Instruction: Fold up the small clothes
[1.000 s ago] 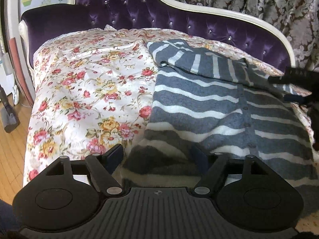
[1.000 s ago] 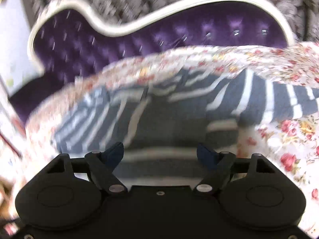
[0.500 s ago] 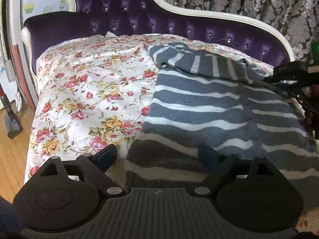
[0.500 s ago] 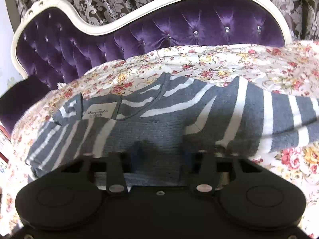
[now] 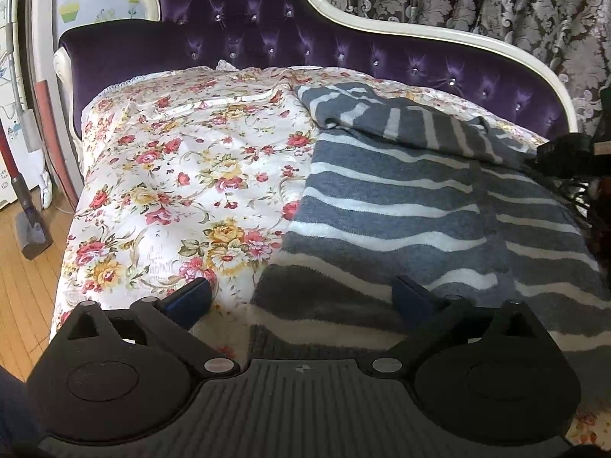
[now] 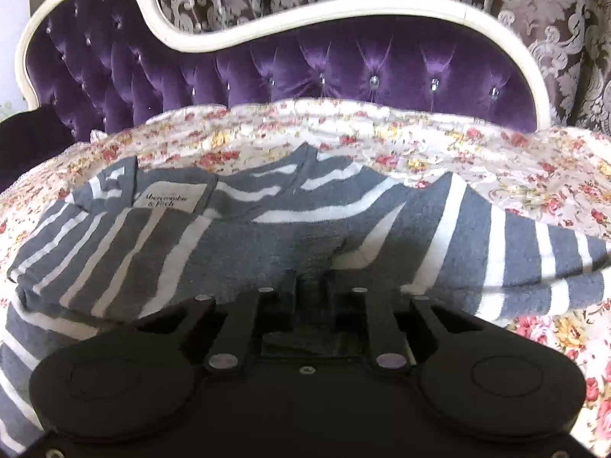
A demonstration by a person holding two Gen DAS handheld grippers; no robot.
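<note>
striped cardigan (image 5: pixel 401 206) lay spread on the floral bedspread (image 5: pixel 183 175), below the purple headboard (image 6: pixel 305 68), one sleeve folded across. our right gripper (image 6: pixel 311 286) had pinched its knit; our left gripper (image 5: pixel 301 297) had just been opening, holding nothing. we judged most folds remained.

A white neck label (image 6: pixel 168 200) sewn inside the collar of the grey-and-white striped sweater (image 6: pixel 290 236) reads "Abercrombie & Fitch" in dark serif letters, set on two lines. Nothing else legible shows in either view; the left wrist view holds no readable text.
</note>
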